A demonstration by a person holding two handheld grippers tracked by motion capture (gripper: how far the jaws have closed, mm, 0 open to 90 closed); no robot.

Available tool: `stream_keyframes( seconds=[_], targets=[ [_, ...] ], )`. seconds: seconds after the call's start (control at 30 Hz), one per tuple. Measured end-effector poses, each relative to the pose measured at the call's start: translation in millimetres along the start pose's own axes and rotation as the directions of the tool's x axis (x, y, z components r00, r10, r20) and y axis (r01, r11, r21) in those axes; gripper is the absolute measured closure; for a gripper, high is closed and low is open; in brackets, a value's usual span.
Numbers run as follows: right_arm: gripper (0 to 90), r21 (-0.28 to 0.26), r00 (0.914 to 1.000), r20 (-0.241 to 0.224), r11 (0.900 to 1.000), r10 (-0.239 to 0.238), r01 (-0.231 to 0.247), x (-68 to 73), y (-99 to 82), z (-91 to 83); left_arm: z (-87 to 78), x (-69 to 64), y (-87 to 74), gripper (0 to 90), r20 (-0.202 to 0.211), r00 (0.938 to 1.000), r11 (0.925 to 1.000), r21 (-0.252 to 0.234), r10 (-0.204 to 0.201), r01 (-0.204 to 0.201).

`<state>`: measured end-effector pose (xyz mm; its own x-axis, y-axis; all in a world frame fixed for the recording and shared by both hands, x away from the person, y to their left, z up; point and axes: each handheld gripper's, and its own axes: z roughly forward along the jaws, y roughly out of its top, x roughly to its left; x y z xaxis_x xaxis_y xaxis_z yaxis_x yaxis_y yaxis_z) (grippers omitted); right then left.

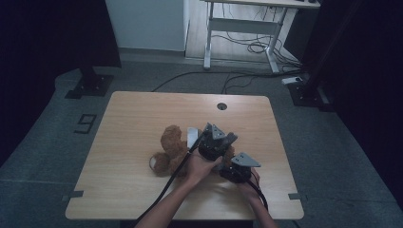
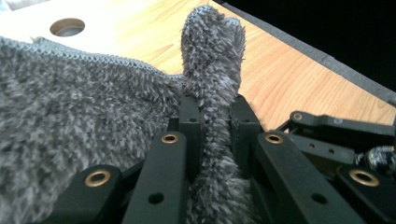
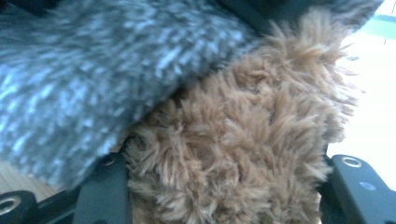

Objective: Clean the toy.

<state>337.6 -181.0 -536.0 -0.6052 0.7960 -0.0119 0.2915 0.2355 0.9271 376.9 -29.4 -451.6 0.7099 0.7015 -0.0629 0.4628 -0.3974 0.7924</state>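
Note:
A brown teddy bear [image 1: 171, 143] lies at the middle of the wooden table [image 1: 138, 111]. A grey fuzzy garment [image 2: 212, 42] is bunched against it, and a pale piece of it [image 1: 192, 137] shows beside the bear. My left gripper [image 1: 214, 147] [image 2: 212, 112] is shut on a raised fold of this grey fabric. Just to its right, my right gripper [image 1: 236, 171] [image 3: 229, 186] has brown plush of the bear [image 3: 252, 121] packed between its jaws, which press on it. Grey fabric [image 3: 93, 70] covers the bear's upper left there. Both sets of fingertips are hidden by plush.
A round cable hole [image 1: 222, 106] [image 2: 67, 26] sits near the table's far edge. Beyond the table stand a white desk frame [image 1: 209, 33], loose floor cables [image 1: 237, 78] and two dark stand bases [image 1: 90, 85]. The table's edge [image 2: 327, 58] runs close to the left gripper.

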Motion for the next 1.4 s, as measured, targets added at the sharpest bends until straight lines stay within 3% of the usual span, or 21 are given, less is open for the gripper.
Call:
stream_keyframes(
  seconds=[0.07, 0.17, 0.27, 0.33, 0.43, 0.5, 0.6, 0.7, 0.77, 0.8, 0.9, 1.07, 1.2, 1.27, 1.3, 1.4],
  targets=[
    [40.7, 0.002, 1.0, 0.008, 1.0, 0.0, 0.0, 1.7, 0.9, 0.3, -5.5, 4.4, -2.7, 78.9, -0.022, 0.9997, 1.0, 0.003, 0.004, -0.004],
    [40.7, 0.001, 0.9999, 0.002, 0.9999, 0.013, -0.013, 0.3, 1.1, 0.2, -17.1, 18.5, -11.4, 79.0, -0.04, 0.9989, 0.9997, 0.005, -0.022, 0.022],
    [40.6, -0.001, 0.9996, -0.011, 0.9997, 0.026, -0.026, -1.1, 1.6, -0.4, -30.8, 34.8, -22.1, 79.2, -0.034, 0.998, 0.9986, 0.0, -0.053, 0.053],
    [40.8, -0.006, 0.9996, -0.011, 0.9996, 0.026, -0.026, -0.4, 1.9, 0.0, -42.1, 43.7, -25.7, 79.3, -0.024, 0.9974, 0.9975, -0.019, -0.068, 0.067],
    [41.0, -0.006, 0.9996, -0.012, 0.9996, 0.026, -0.026, -0.9, 1.5, 0.0, -63.0, 58.5, -27.2, 79.3, -0.048, 0.9939, 0.9934, -0.064, -0.099, 0.096],
    [41.0, -0.008, 0.9996, -0.012, 0.9996, 0.025, -0.025, -1.8, 1.0, -0.2, -76.0, 72.8, -29.9, 79.2, -0.078, 0.9891, 0.9906, -0.068, -0.124, 0.119],
    [41.1, -0.011, 0.9995, -0.013, 0.9995, 0.028, -0.028, -2.2, 0.5, -0.3, -90.0, 100.1, -40.9, 79.1, -0.128, 0.976, 0.9841, -0.046, -0.176, 0.172],
    [41.1, -0.015, 0.9995, -0.013, 0.9995, 0.028, -0.028, -1.9, 0.2, -0.1, -97.2, 121.5, -54.2, 79.0, -0.132, 0.9634, 0.9724, -0.025, -0.233, 0.232],
    [41.1, -0.014, 0.9997, -0.01, 0.9996, 0.024, -0.024, -1.3, 0.5, 0.2, -99.1, 125.9, -58.0, 79.0, -0.126, 0.9605, 0.9687, -0.024, -0.248, 0.247],
    [41.1, -0.016, 0.9997, -0.008, 0.9996, 0.021, -0.021, -0.9, 0.5, 0.5, -99.6, 124.5, -57.6, 79.0, -0.113, 0.9629, 0.9695, -0.035, -0.245, 0.242],
    [41.2, -0.014, 0.9998, -0.004, 0.9997, 0.018, -0.018, -0.5, 0.1, 0.3, -96.4, 108.5, -47.3, 79.0, -0.11, 0.9786, 0.9845, -0.04, -0.174, 0.171],
    [41.3, -0.014, 0.9998, -0.003, 0.9997, 0.018, -0.018, -0.7, -0.4, -0.1, -73.4, 69.5, -20.6, 78.9, -0.063, 0.9949, 0.9969, -0.018, -0.078, 0.077],
    [41.3, -0.015, 0.9998, -0.005, 0.9997, 0.018, -0.018, -1.5, -0.6, -0.1, -52.1, 45.2, -9.8, 78.8, 0.008, 0.9983, 0.9983, 0.002, -0.058, 0.058],
    [41.3, -0.012, 0.9998, -0.005, 0.9997, 0.02, -0.02, -1.9, -0.7, -0.3, -43.7, 37.5, -9.7, 78.8, -0.008, 0.9994, 0.9993, 0.016, -0.033, 0.034],
    [41.2, -0.01, 0.9998, -0.004, 0.9997, 0.021, -0.021, -2.4, -1.0, -0.4, -42.1, 37.3, -10.7, 78.8, -0.019, 0.9995, 0.9995, 0.019, -0.024, 0.025],
    [41.2, -0.011, 0.9997, -0.008, 0.9997, 0.021, -0.021, -2.5, -1.2, -0.6, -46.7, 48.9, -17.1, 78.9, -0.031, 0.9982, 0.9982, 0.028, -0.052, 0.053]
  ],
)
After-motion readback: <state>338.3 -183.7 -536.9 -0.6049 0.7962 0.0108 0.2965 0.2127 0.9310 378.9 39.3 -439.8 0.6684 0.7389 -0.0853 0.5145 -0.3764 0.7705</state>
